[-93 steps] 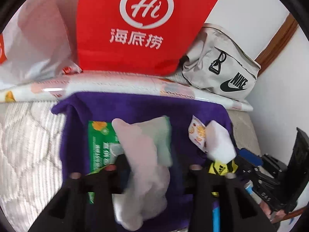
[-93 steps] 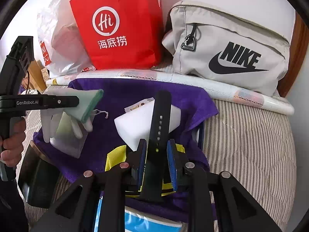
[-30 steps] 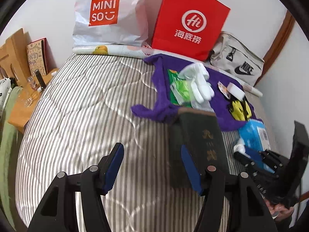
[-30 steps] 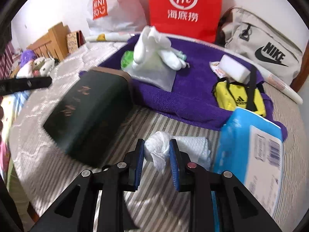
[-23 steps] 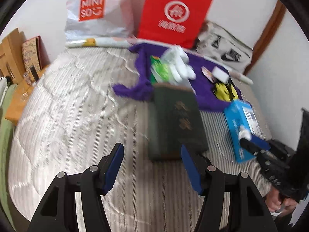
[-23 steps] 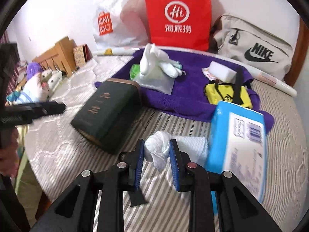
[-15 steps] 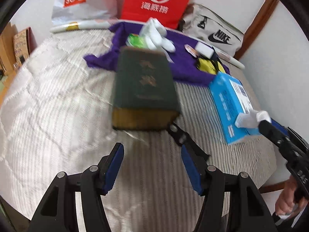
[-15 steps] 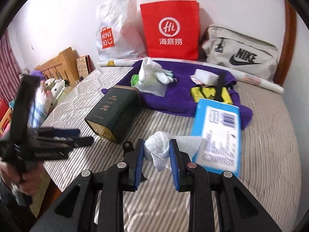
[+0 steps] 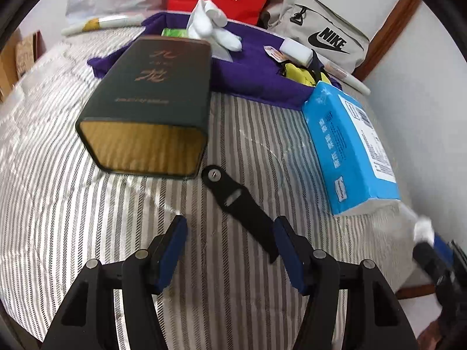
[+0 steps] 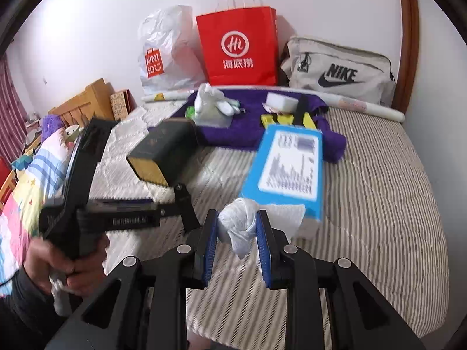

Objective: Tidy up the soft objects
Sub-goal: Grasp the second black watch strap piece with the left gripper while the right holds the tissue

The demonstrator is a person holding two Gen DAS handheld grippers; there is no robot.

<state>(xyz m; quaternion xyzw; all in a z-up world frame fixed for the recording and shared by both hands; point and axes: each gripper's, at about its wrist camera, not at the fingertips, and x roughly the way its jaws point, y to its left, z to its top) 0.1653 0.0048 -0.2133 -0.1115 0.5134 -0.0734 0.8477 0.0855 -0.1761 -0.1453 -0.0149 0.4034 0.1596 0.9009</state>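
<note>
My right gripper (image 10: 238,233) is shut on a crumpled white tissue wad (image 10: 237,224), held above the striped bed near the blue tissue pack (image 10: 289,166). My left gripper (image 9: 230,248) stands open low over the bed, and a black strap (image 9: 239,204) lies on the mattress between its fingers, its near end beside the right finger. A hand holds that left gripper (image 10: 163,214) in the right wrist view. Further back a purple towel (image 9: 251,73) carries white gloves (image 9: 213,26), a white sponge (image 9: 294,51) and a yellow pouch (image 9: 303,73).
A dark green box (image 9: 151,93) lies on its side just ahead of the left gripper. A red paper bag (image 10: 236,46), a white plastic bag (image 10: 166,49) and a grey Nike bag (image 10: 338,73) line the wall. Colourful bedding (image 10: 26,180) lies left of the bed.
Both grippers have drawn back from the purple towel toward the near edge of the bed. The black strap has come between the left fingers. The right gripper still holds the tissue wad.
</note>
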